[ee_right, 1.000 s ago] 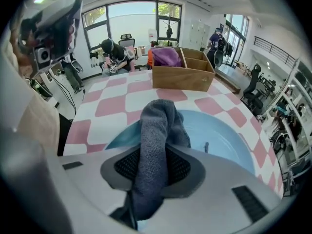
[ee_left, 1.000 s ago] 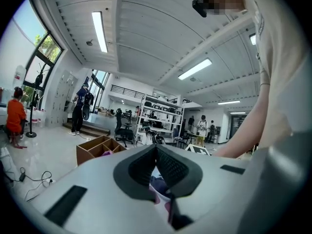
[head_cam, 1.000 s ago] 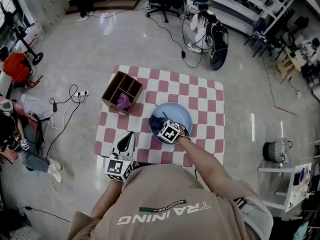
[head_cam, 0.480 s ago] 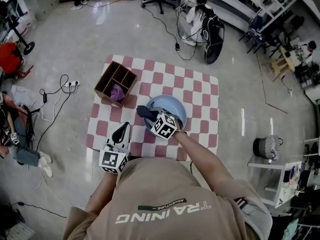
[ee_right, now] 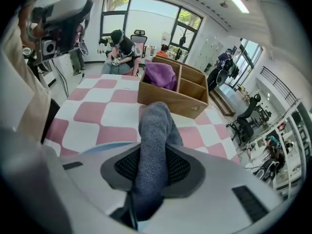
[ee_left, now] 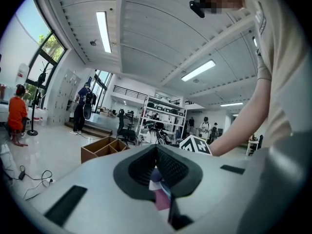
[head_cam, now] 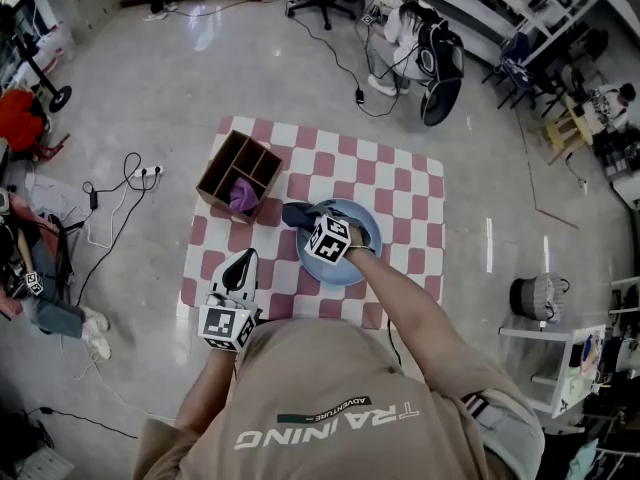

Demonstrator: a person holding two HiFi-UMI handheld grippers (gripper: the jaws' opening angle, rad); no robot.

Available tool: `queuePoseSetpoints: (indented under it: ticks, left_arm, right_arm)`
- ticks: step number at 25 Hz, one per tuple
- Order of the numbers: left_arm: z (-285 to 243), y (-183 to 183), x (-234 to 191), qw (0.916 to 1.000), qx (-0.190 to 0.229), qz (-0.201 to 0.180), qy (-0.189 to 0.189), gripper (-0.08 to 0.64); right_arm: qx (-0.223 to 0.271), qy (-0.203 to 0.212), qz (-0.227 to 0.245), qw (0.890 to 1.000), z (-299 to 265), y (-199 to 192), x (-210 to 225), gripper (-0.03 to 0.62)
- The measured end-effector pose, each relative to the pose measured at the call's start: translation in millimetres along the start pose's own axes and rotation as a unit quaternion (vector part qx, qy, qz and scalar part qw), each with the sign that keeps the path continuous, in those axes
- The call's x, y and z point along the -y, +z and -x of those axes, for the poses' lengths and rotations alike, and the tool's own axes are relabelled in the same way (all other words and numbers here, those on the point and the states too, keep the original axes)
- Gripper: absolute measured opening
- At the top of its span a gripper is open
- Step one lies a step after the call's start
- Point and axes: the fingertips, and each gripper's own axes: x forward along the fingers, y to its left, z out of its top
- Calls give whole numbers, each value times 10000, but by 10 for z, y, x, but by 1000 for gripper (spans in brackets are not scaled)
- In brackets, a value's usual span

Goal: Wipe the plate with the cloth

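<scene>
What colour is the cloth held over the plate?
Dark grey-blue; the cloth shows best in the right gripper view.

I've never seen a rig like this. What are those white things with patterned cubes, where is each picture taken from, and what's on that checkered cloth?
No robot: a person holds a two-fingered gripper in each hand; the patterned cubes are part of them. The head view comes from a camera on the person's head, looking down; the other two cameras ride on the grippers. On the checkered tablecloth sit a light blue plate and a wooden box holding a purple cloth. The right gripper pinches a grey-blue cloth between its fingers at the plate's edge. The left gripper holds nothing.
</scene>
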Motion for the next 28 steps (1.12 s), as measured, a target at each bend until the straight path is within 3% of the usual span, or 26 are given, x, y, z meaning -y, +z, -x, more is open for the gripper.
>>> queuePoseSetpoints:
  ticks: [13, 22, 28]
  left_arm:
    - [-187, 38, 111, 9999, -76, -77, 21, 11]
    - [-305, 81, 470, 9990, -147, -237, -336, 11]
    - [-370, 8, 723, 9968, -296, -308, -672, 11]
  right_arm:
    - [-502, -602, -1008, 9918, 202, -876, 851, 121]
    - [-471, -803, -1566, 9833, 624, -1506, 803, 121]
    - [-262, -636, -1953, 9783, 895, -1809, 413, 121]
